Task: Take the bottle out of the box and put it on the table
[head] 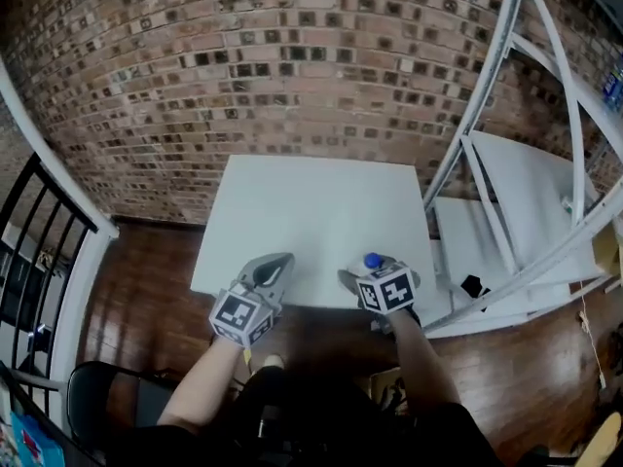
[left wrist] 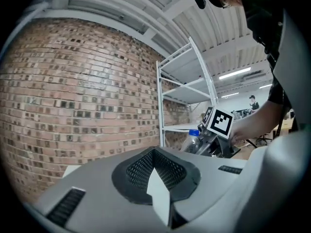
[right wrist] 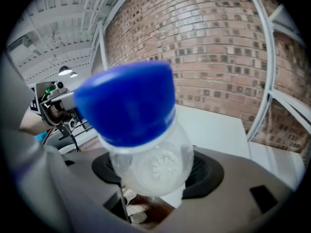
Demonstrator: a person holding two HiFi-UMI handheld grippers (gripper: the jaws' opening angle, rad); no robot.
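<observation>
A clear plastic bottle (head: 373,262) with a blue cap is held over the near edge of the white table (head: 311,202), with my right gripper (head: 376,278) shut on it. In the right gripper view the bottle (right wrist: 148,154) fills the middle, cap toward the camera, with the jaws pressed on its sides. My left gripper (head: 269,274) hovers beside it at the table's near edge, shut with nothing between its jaws. From the left gripper view the bottle (left wrist: 194,141) shows below the right gripper's marker cube (left wrist: 221,122). No box is in view.
A brick wall (head: 292,76) stands behind the table. A white metal shelf rack (head: 506,202) stands right of it. A black railing (head: 39,241) and a dark chair (head: 97,397) are at the left. Wooden floor (head: 146,280) surrounds the table.
</observation>
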